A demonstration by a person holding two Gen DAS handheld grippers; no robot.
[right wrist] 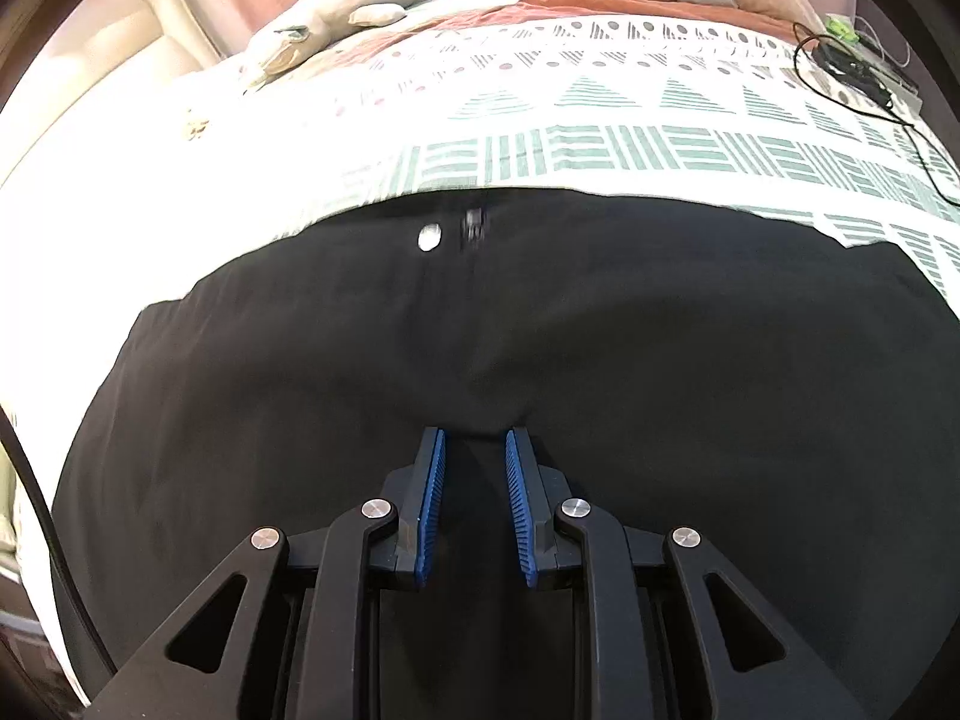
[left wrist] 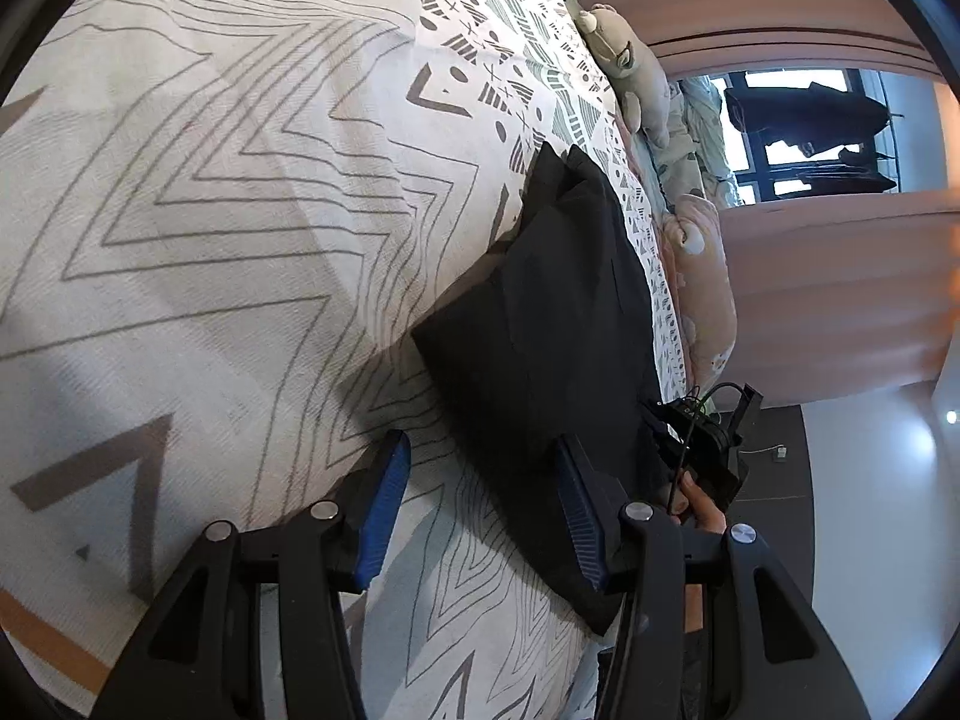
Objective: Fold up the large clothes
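**Spotter:** Where do the trousers sit from your tongs?

**Me:** The black trousers lie flat on the patterned bedspread. In the right wrist view they fill the frame straight ahead, waistband farthest from me with its white button showing, the cloth running side to side across my view. My right gripper is right on them, its jaws narrowed around a small gathered ridge of fabric; I judge it is pinching cloth, though a gap shows between the blue pads.

**Spotter:** And the left?

**Me:** The left gripper hangs above the bed with its jaws spread wide, holding nothing. From there the trousers lie ahead and to the right, long axis leading away toward the pillows, one corner poking near my right finger. The right tool is nearer.

**Spotter:** Anything in the way?

**Me:** Little. Plush toys and a pink pillow line the far edge, well apart. A cable and small device lie on the bedspread beyond the waistband, worth avoiding.
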